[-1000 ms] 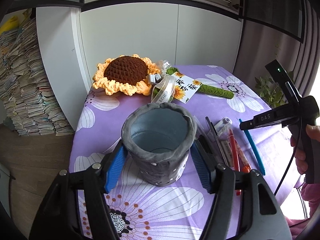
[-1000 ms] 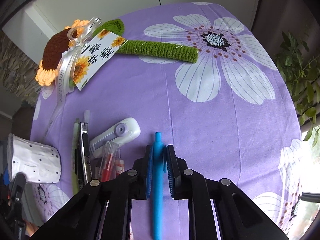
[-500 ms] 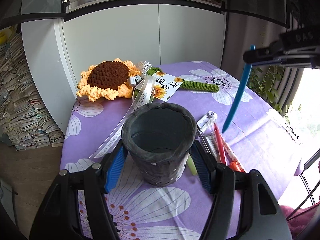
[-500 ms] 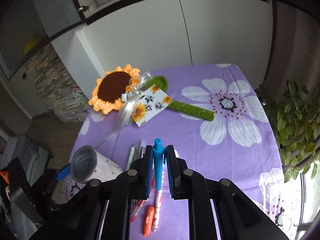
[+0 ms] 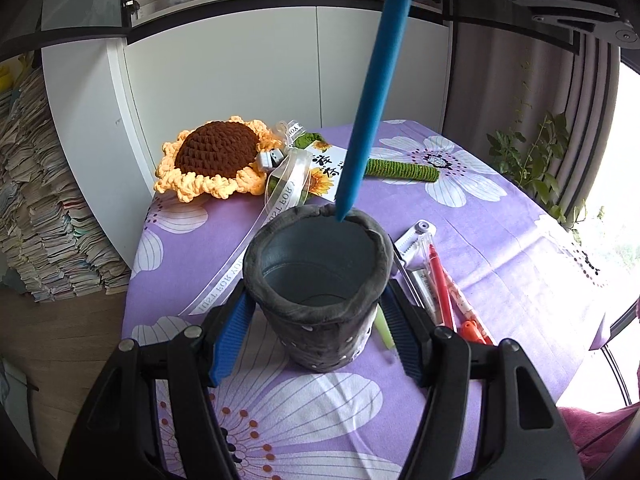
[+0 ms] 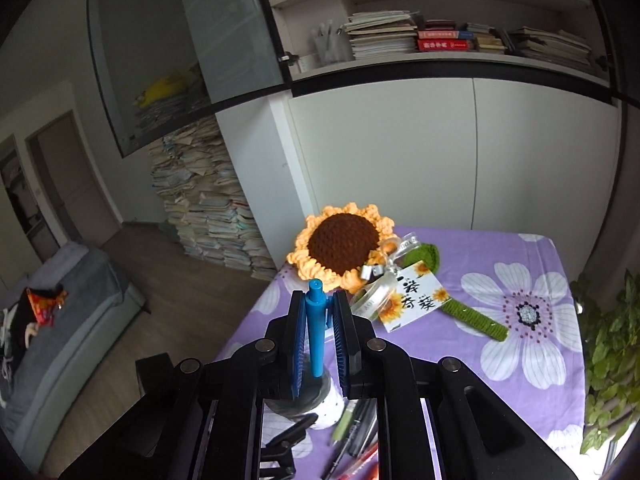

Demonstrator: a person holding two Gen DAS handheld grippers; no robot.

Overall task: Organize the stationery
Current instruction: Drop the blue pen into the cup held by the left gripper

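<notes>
**Blue pen poised over the pen pot**

The left gripper [image 5: 316,320] has its blue pads against both sides of the grey pen pot [image 5: 318,288], closed on it, most likely to keep the soft-rimmed pot upright and still. The pot stands near the counter's [image 5: 500,248] front-left corner. The right gripper [image 6: 318,344] pinches the blue pen [image 5: 370,92] narrowly and holds it nearly upright, tip down, just at the pot's far rim, so it can drop straight in. Whether the tip is already inside the rim or just behind it cannot be told.

The remaining pens [image 5: 440,280] lie beside the pot toward the counter's right edge, partly hidden by the pot and the left gripper; their number is unclear. The pot's bottom is in shadow.
</notes>
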